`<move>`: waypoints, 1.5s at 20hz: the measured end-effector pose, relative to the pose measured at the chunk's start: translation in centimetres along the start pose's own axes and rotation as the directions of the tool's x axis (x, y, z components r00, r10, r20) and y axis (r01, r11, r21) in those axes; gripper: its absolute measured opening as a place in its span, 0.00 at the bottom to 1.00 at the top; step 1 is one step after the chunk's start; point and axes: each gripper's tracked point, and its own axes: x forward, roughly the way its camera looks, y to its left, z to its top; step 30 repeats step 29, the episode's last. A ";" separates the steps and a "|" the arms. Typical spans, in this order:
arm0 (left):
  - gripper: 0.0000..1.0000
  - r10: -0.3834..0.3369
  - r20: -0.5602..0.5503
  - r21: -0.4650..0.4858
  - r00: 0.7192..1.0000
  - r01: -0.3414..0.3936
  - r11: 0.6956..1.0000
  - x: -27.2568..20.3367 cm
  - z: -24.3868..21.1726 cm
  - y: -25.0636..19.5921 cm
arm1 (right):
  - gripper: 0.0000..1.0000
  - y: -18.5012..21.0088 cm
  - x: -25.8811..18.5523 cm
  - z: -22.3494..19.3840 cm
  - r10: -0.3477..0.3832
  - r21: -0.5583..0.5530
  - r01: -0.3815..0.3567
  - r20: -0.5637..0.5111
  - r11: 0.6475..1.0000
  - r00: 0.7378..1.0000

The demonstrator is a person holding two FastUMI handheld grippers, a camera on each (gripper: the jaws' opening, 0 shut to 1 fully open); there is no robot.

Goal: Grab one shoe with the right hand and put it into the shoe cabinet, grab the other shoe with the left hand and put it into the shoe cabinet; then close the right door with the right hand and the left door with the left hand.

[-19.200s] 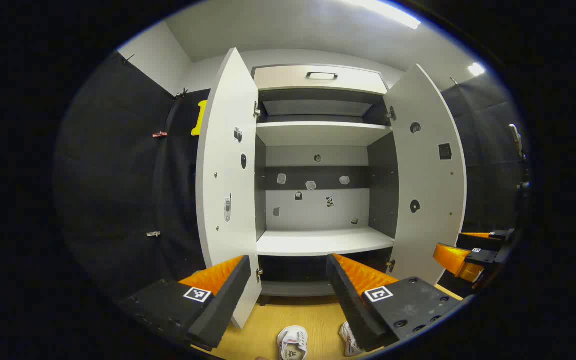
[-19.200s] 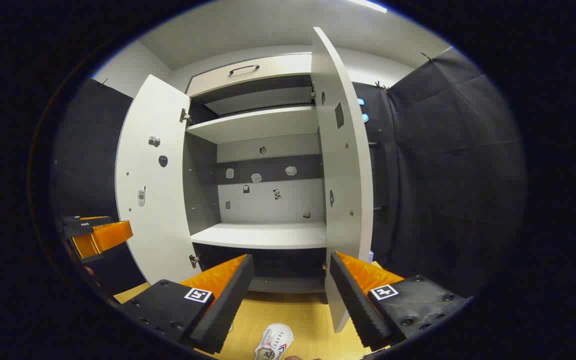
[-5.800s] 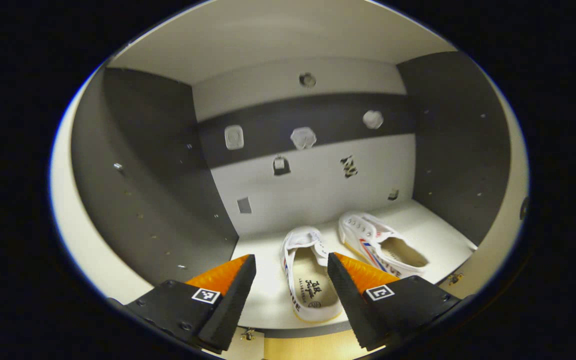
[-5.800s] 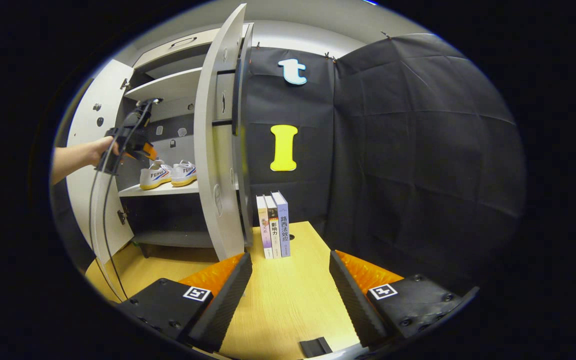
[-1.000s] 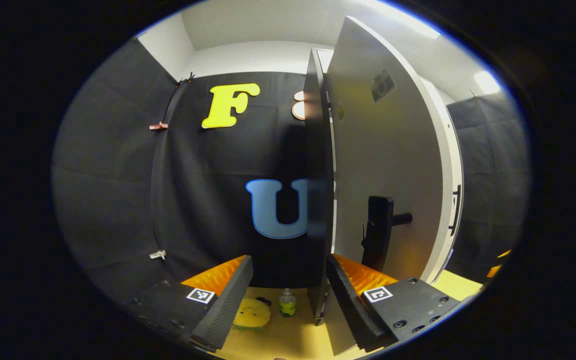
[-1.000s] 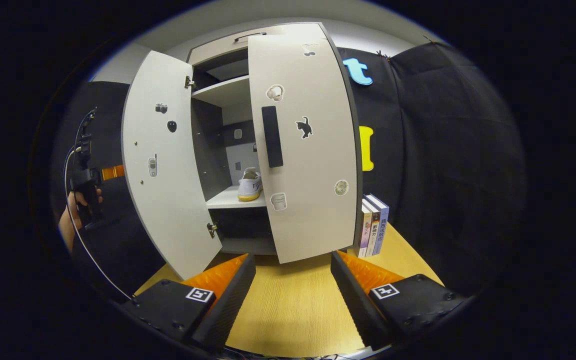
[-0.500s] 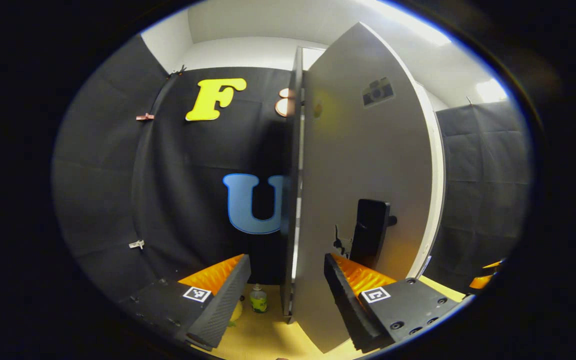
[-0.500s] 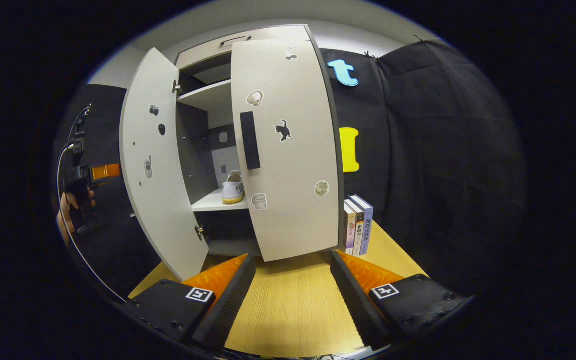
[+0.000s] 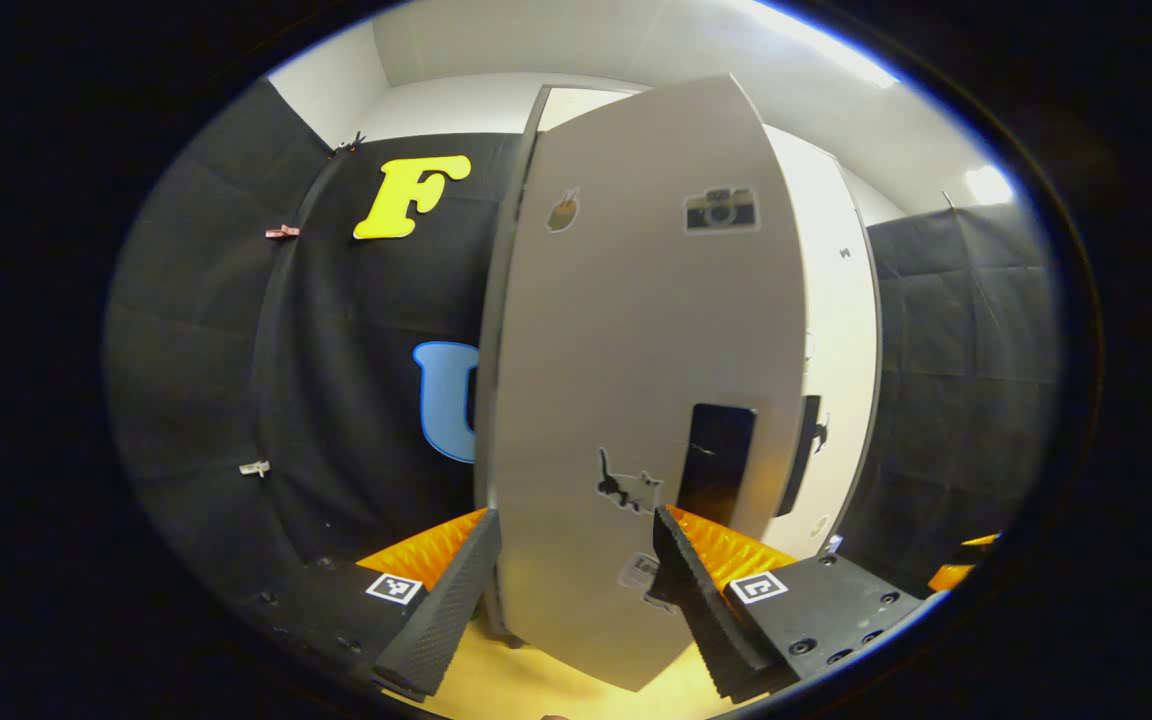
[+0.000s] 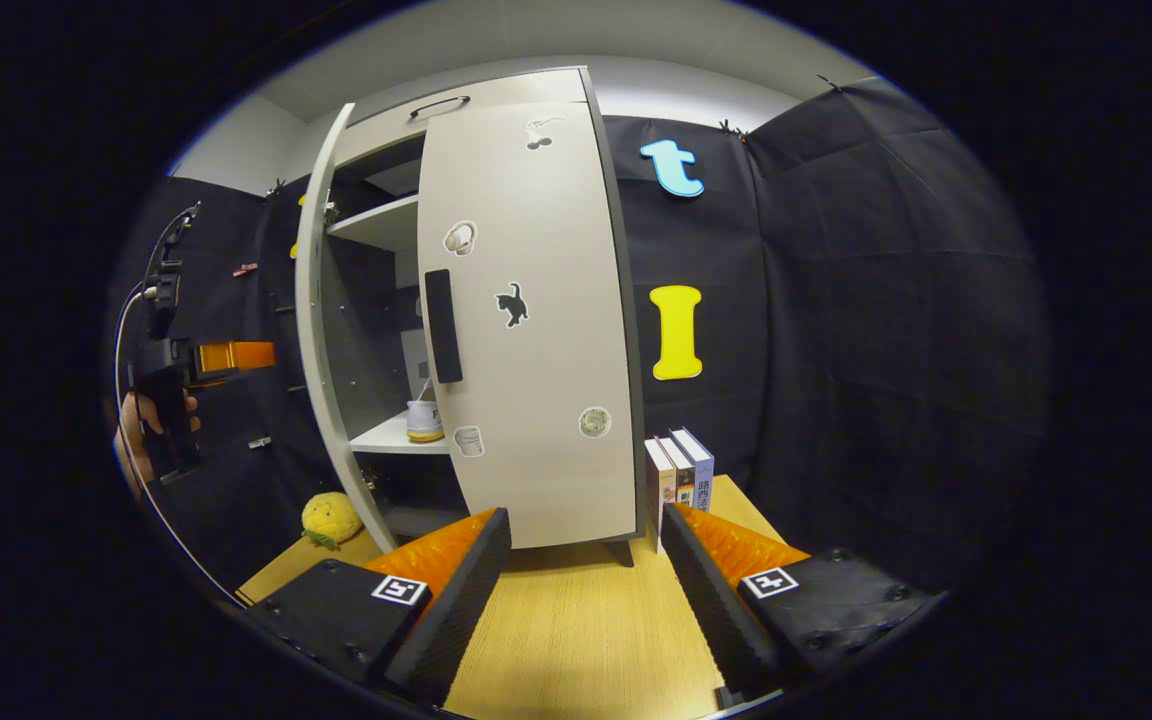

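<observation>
The white shoe cabinet's right door (image 10: 536, 400) lies almost flat against the cabinet front, its black handle (image 10: 443, 325) on the left edge. The left door (image 10: 314, 330) stands partly open, and through the gap one white shoe (image 10: 424, 420) shows on the shelf (image 10: 381, 437). My left gripper (image 10: 236, 357), held by a hand (image 10: 131, 425), hovers outside that door. In the left gripper view the left door's outer face (image 9: 636, 330), with its black handle (image 9: 716, 465), is close in front of my open left gripper (image 9: 574, 525). My right gripper (image 10: 584, 520) is open and empty over the wooden table (image 10: 576, 640).
Three books (image 10: 681, 475) stand upright right of the cabinet. A yellow plush toy (image 10: 331, 518) lies on the table by the left door's lower corner. Black cloth walls close in the booth on both sides. A cable hangs from the left gripper.
The left door has swung well toward shut in front of my left gripper. The right door has gone nearly flat to the cabinet, hiding most of the shelf. My right gripper has drawn back.
</observation>
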 end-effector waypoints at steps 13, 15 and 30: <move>0.95 0.148 -0.003 0.029 0.989 -0.147 0.989 -12.6 -5.4 -6.6 | 0.98 -0.5 1.7 3.2 0.179 -0.007 -0.179 0.054 0.984 0.982; 0.95 0.145 -0.011 0.006 0.989 -0.145 0.989 -13.9 -5.8 -6.2 | 0.98 -0.1 1.3 3.7 0.163 -0.008 -0.162 0.075 0.987 0.984; 0.95 0.034 -0.067 0.017 0.997 -0.033 0.999 -18.4 -8.8 -4.4 | 0.98 2.9 -0.9 4.0 0.058 0.016 -0.060 0.110 0.998 0.992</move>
